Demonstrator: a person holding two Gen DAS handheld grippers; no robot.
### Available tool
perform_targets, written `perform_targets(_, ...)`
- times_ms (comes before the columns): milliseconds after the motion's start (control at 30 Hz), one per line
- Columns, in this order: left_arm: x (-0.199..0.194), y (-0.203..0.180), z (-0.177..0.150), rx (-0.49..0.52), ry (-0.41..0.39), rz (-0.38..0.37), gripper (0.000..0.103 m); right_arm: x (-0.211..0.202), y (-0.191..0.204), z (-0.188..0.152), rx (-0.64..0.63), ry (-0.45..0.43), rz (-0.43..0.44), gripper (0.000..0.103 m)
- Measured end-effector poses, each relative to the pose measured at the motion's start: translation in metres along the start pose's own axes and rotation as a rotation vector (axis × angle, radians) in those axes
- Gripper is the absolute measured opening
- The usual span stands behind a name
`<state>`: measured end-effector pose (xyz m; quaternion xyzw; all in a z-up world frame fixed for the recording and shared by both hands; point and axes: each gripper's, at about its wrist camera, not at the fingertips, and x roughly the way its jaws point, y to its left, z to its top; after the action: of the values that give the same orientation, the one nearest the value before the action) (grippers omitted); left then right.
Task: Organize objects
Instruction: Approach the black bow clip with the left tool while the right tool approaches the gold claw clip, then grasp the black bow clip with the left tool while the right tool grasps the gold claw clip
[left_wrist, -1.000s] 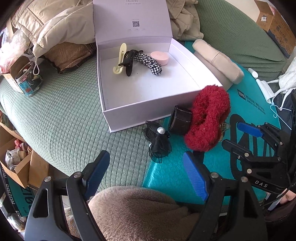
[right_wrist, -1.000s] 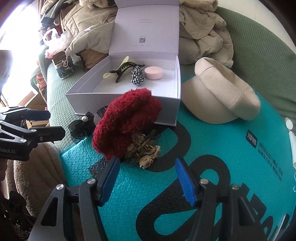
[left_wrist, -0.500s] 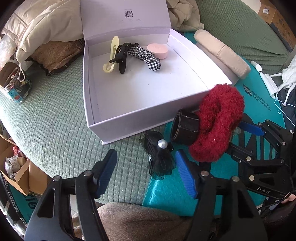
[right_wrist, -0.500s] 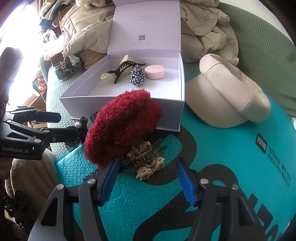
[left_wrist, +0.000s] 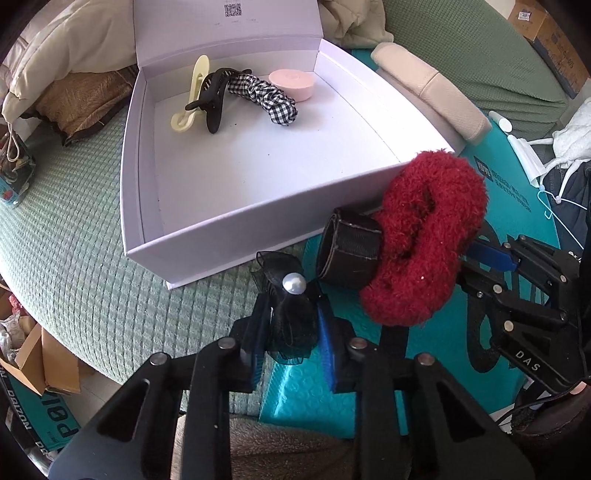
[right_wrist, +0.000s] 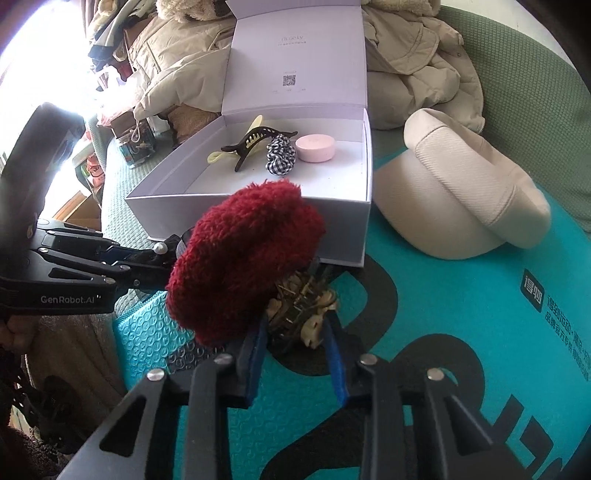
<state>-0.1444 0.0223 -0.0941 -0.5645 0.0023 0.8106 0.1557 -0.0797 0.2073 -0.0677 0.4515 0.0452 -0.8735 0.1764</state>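
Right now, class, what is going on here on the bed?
A person is sorting hair accessories into an open white cardboard box, with a gripper in each hand. The left gripper is shut on a black gauze bow with a pearl. The right gripper is closing on a beige and gold claw clip beside a fluffy red scrunchie. Both items sit outside the box.

Clips (left_wrist: 207, 99) lie inside the box (left_wrist: 236, 221); the scrunchie (left_wrist: 424, 240) sits outside its front corner.

Left gripper (left_wrist: 291, 332) clamped on black bow clip (left_wrist: 290, 314) with pearl. Beside it, red scrunchie (left_wrist: 424, 236). Behind, open white box (left_wrist: 221, 225).
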Motion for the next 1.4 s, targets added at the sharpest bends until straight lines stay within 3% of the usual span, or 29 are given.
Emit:
perform_targets(133,-0.003,-0.007,-0.003,0.010,-0.010,-0.012,0.023,-0.002,-0.007,-0.006,0.023,0.012,-0.005,0.018)
perform_targets(467,-0.014,-0.024,-0.023,0.004,-0.015,-0.066,0.023,-0.011,-0.014,-0.019,0.038,0.003,-0.022,0.019)
perform_targets(567,-0.015,-0.030,-0.025,0.016,-0.021,-0.065,0.023,-0.008,-0.012,-0.017,0.026,0.010,-0.025,0.028)
perform_targets(633,-0.017,-0.037,-0.028,0.023,-0.018,-0.059,0.023,-0.006,-0.010,-0.015,0.014,0.006,-0.023,0.045)
perform_targets(700,-0.014,-0.038,-0.036,0.024,-0.008,-0.055,0.023,-0.003,-0.008,-0.013,0.004,-0.002,-0.039,0.054)
perform_targets(867,-0.006,-0.038,-0.036,0.022,0.012,-0.040,0.024,0.007,-0.006,-0.002,-0.044,-0.011,-0.065,0.054)
perform_targets(1133,0.000,-0.037,-0.033,0.003,0.015,-0.042,0.032,0.029,-0.008,0.004,-0.048,0.009,-0.021,0.054)
perform_targets(1167,0.000,-0.038,-0.033,0.007,0.013,-0.044,0.035,0.029,-0.008,0.003,-0.044,-0.001,-0.023,0.052)
perform_targets(1200,0.000,-0.039,-0.033,0.011,0.011,-0.044,0.039,0.028,-0.008,0.002,-0.047,-0.009,-0.024,0.044)
perform_targets(1267,0.001,-0.042,-0.031,0.021,0.007,-0.037,0.045,0.027,-0.009,0.001,-0.045,-0.006,-0.019,0.044)
perform_targets(1400,0.002,-0.048,-0.031,0.037,0.000,0.005,0.041,0.022,-0.012,-0.003,-0.027,-0.007,-0.022,0.044)
